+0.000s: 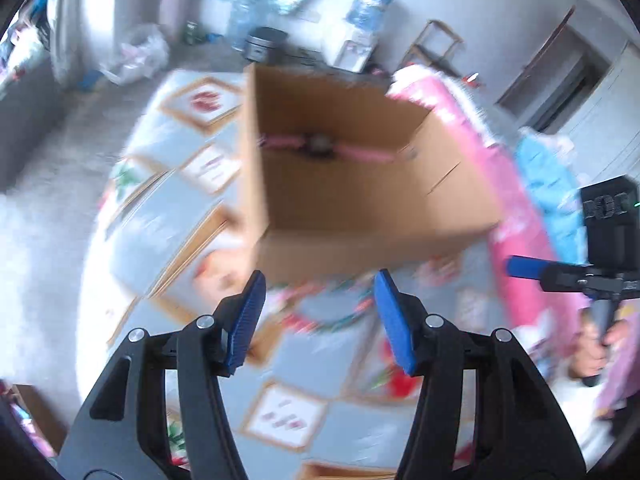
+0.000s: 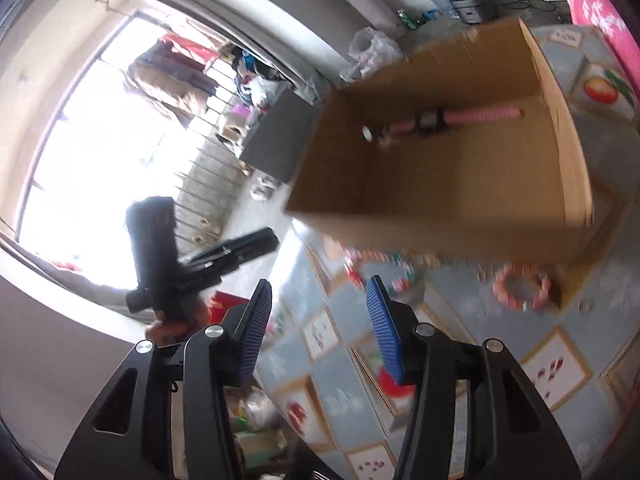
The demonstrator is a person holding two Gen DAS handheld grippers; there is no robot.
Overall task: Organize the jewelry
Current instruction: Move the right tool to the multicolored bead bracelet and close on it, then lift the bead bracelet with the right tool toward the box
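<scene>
— Where's the jewelry?
— I see a pink watch (image 1: 320,146) inside the cardboard box (image 1: 460,188), and a bracelet (image 2: 520,286) beside it.
— The tongs?
— Left gripper (image 1: 320,324) and right gripper (image 2: 320,326) both spread wide, holding nothing.

window (image 2: 100,128): I see it big, barred, blown out
floor (image 1: 36,216): grey concrete
walls (image 1: 500,20): white
door (image 1: 560,76): dark
</scene>
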